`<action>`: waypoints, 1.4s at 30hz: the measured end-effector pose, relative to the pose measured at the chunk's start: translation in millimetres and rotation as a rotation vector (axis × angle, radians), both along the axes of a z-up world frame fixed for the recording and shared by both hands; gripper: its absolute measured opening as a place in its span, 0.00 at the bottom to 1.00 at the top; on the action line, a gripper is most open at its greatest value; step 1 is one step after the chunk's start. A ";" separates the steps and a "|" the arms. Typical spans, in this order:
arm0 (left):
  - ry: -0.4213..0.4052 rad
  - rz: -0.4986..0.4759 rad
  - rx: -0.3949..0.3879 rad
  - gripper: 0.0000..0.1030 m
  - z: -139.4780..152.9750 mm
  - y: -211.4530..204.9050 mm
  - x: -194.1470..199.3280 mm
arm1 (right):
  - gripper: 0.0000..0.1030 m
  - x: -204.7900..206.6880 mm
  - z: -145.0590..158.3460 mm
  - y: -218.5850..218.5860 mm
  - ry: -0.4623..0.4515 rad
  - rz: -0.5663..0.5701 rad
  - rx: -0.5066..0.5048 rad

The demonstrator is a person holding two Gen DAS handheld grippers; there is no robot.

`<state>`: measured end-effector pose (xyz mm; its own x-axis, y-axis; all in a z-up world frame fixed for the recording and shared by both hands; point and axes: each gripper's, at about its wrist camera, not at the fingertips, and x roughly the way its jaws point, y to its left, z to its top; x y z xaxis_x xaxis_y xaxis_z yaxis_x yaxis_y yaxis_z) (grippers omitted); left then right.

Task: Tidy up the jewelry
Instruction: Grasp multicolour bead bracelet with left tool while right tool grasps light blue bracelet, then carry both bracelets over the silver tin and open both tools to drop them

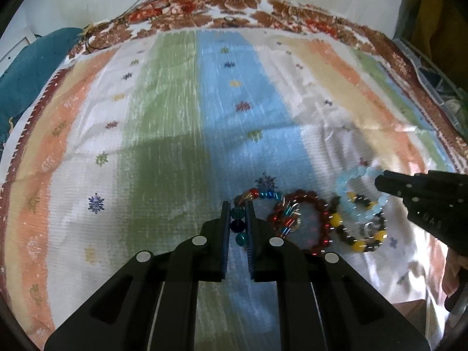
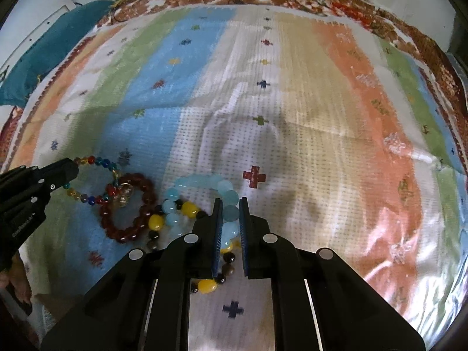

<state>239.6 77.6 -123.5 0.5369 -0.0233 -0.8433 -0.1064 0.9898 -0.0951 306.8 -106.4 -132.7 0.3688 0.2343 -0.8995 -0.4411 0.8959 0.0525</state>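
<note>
Four bead bracelets lie on your striped cloth (image 2: 292,102): left gripper (image 1: 237,225) pinches the multicoloured bracelet (image 1: 237,226), right gripper (image 2: 229,219) pinches the pale blue bracelet (image 2: 231,215); the dark red bracelet (image 2: 128,207) and yellow-and-black bracelet (image 1: 359,234) lie loose.

The left hand-held gripper (image 1: 237,228) is clamped on the multicoloured bead bracelet (image 1: 257,196), with teal and dark blue beads between its pads. Beside it on the striped cloth (image 1: 175,102) lie a dark red bead bracelet (image 1: 321,222), a yellow-and-black bracelet (image 1: 359,242) and a pale blue bracelet (image 1: 351,181). The right hand-held gripper (image 1: 380,182) touches the pale blue one.
</note>
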 end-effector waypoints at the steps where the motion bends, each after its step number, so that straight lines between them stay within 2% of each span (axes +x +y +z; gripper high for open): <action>1: -0.007 0.002 -0.007 0.09 3.7 0.6 -1.6 | 0.12 -1.7 4.6 -0.1 -0.008 0.002 0.001; 7: -0.041 -0.008 -0.009 0.09 22.4 -4.9 -10.2 | 0.12 -15.3 32.9 1.4 -0.047 0.014 0.025; 15: -0.066 -0.018 -0.007 0.09 37.5 -11.5 -20.4 | 0.12 -30.3 54.7 -0.9 -0.088 0.017 0.036; 21: -0.087 -0.033 0.034 0.09 49.1 -20.9 -28.4 | 0.12 -41.2 63.7 0.2 -0.097 0.031 0.046; 42: -0.145 -0.042 0.030 0.09 79.0 -37.3 -65.1 | 0.12 -82.1 96.1 1.3 -0.152 0.049 0.074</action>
<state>174.5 40.3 -44.4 0.6519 -0.0248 -0.7579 -0.0519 0.9957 -0.0772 224.7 -105.2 -36.6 0.4861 0.3185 -0.8138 -0.4919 0.8694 0.0465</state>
